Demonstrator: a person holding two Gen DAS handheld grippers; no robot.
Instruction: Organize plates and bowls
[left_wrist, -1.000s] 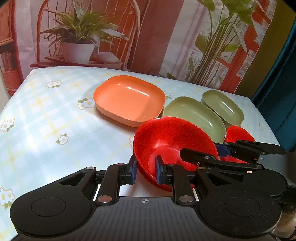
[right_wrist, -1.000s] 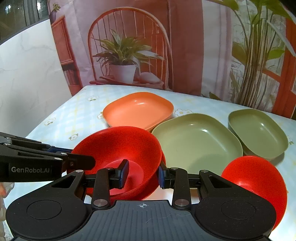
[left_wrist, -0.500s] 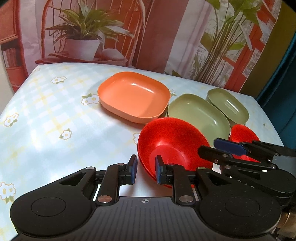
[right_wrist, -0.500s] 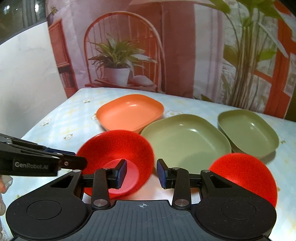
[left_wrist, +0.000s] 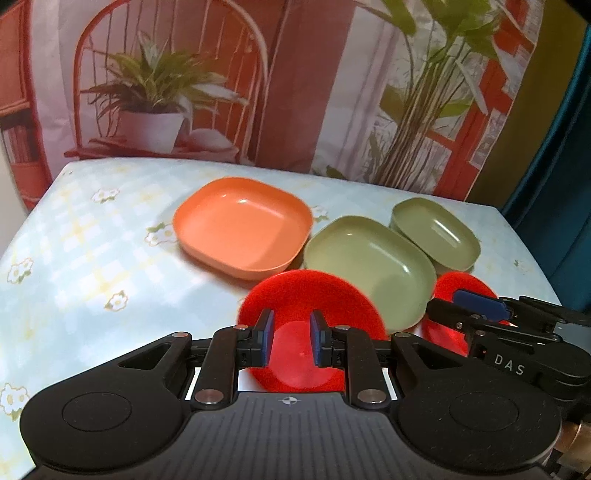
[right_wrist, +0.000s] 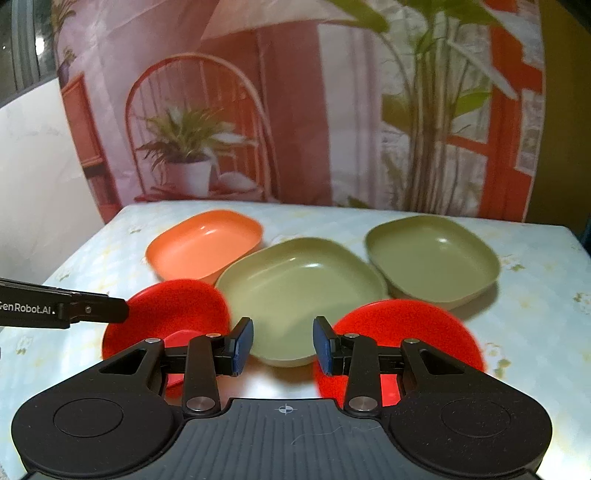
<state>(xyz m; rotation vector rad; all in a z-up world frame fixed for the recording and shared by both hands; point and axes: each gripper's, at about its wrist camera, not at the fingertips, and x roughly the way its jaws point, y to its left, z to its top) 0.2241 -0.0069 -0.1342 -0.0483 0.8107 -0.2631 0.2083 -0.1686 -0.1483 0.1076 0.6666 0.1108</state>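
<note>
A red bowl (left_wrist: 314, 291) (right_wrist: 177, 306) sits at the table's near side, and a second red bowl (left_wrist: 458, 286) (right_wrist: 406, 321) lies to its right. Behind them are an orange plate (left_wrist: 240, 225) (right_wrist: 203, 243), a green plate (left_wrist: 369, 258) (right_wrist: 295, 284) and a deeper green dish (left_wrist: 436, 232) (right_wrist: 432, 258). My left gripper (left_wrist: 291, 341) (right_wrist: 123, 310) hovers over the first red bowl, its jaws a little apart and gripping nothing. My right gripper (right_wrist: 283, 345) (left_wrist: 461, 306) is open and empty, in front of the green plate between the two red bowls.
The table (left_wrist: 74, 258) wears a pale blue checked cloth with flowers; its left half holds no dishes. A printed backdrop of a chair and plants hangs just behind the far edge. A dark teal curtain (left_wrist: 569, 184) stands at the right.
My right gripper has left the first red bowl's rim, drawn back and swung right to face the green plate. The left gripper has backed off a little; the bowl looks smaller beneath it.
</note>
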